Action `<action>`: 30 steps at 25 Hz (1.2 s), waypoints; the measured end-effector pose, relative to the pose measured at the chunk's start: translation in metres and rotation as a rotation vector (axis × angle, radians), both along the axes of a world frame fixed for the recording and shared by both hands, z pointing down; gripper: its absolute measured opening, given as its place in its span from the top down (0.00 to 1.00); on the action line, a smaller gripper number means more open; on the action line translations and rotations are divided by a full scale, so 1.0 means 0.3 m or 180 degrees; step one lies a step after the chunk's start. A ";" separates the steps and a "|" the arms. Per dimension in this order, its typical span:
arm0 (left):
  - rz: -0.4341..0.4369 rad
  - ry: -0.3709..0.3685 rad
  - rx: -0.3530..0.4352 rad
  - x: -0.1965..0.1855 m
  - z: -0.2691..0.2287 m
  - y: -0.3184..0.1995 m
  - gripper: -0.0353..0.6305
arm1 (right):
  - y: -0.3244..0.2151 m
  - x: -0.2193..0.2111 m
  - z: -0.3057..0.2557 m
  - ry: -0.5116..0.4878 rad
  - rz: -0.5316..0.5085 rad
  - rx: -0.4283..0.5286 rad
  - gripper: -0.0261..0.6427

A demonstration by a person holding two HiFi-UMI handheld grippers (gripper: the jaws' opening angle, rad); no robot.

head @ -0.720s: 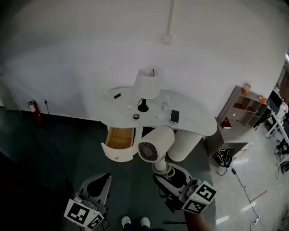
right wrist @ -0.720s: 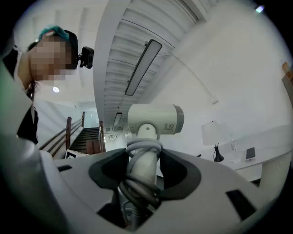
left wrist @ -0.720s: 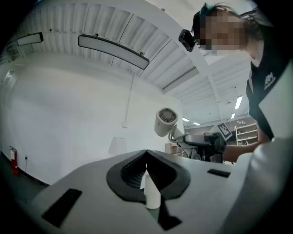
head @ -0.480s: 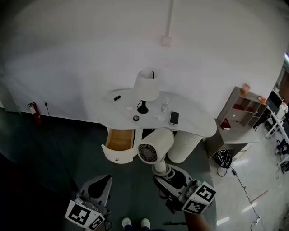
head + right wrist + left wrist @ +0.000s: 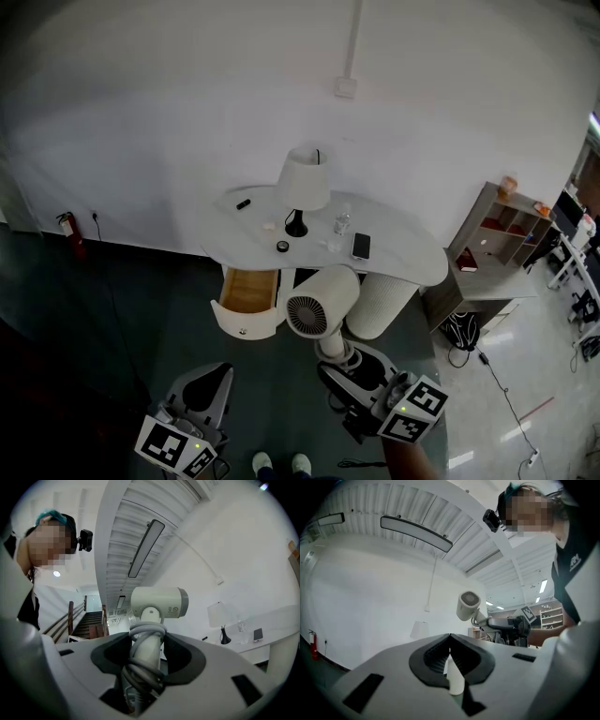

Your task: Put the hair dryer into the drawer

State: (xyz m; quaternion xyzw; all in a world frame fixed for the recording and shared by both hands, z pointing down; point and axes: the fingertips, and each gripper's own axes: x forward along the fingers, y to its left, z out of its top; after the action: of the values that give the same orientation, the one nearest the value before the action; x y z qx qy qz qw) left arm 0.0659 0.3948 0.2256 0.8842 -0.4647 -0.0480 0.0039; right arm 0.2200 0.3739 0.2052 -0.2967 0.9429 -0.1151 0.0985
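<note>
The white hair dryer [image 5: 323,300] hangs in the air in front of the white table [image 5: 403,253], its round grille facing me. My right gripper [image 5: 339,356] is shut on its handle, and the cord is coiled round that handle [image 5: 146,644]. The dryer's barrel [image 5: 158,603] stands above the jaws. Under the table's left end, the drawer [image 5: 246,326] stands pulled out, its wooden inside bare, just left of the dryer. My left gripper [image 5: 208,380] hangs low at the left, shut and empty [image 5: 450,637]. In the left gripper view the dryer [image 5: 468,605] shows at the right.
On the table stand a lamp [image 5: 305,178], a bottle [image 5: 342,220], a phone [image 5: 362,244] and small dark items. A ribbed white pedestal [image 5: 384,300] carries the table. A shelf unit [image 5: 502,230] and a bag [image 5: 462,328] are at the right, a fire extinguisher [image 5: 67,225] at the left wall.
</note>
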 end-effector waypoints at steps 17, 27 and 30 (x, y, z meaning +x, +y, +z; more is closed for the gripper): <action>0.0074 0.0021 -0.0037 -0.186 0.031 -0.031 0.92 | -0.008 -0.180 0.035 0.0014 0.0095 -0.0043 0.62; 0.0127 0.0051 -0.0174 -0.258 0.085 -0.072 0.92 | -0.037 -0.234 0.088 0.0047 0.0182 -0.0214 0.62; 0.0107 0.0064 -0.0214 -0.279 0.099 -0.110 0.92 | -0.074 -0.251 0.105 0.0045 0.0171 -0.0280 0.62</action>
State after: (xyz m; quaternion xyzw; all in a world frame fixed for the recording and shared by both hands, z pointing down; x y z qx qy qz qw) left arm -0.0178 0.3620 0.2551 0.8907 -0.4510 -0.0412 0.0392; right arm 0.1448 0.3516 0.2366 -0.3267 0.9293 -0.1517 0.0817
